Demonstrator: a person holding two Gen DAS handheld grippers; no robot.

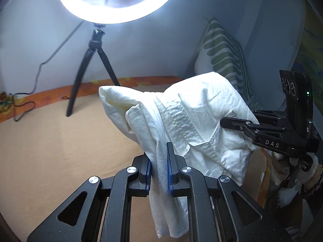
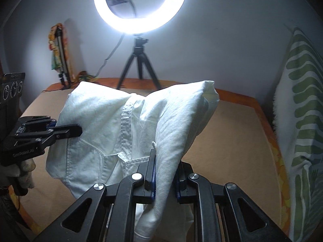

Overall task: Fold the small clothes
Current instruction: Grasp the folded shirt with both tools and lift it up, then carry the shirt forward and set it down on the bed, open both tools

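A small white shirt (image 1: 193, 119) with a button placket and chest pocket hangs in the air above the beige bed. My left gripper (image 1: 159, 161) is shut on one bunched edge of it. My right gripper (image 2: 165, 171) is shut on the opposite edge of the same shirt (image 2: 113, 121). The right gripper also shows in the left wrist view (image 1: 228, 123), its fingers against the cloth at the right. The left gripper shows in the right wrist view (image 2: 74, 131), at the shirt's left side. The shirt sags between both grippers.
A lit ring light on a black tripod (image 1: 94, 60) stands on the bed's far side, with its cable trailing left. A green-striped pillow (image 2: 302, 121) leans against the wall at the right. The beige bed surface (image 1: 50, 151) has an orange border. A folded stand (image 2: 60, 60) leans at the back left.
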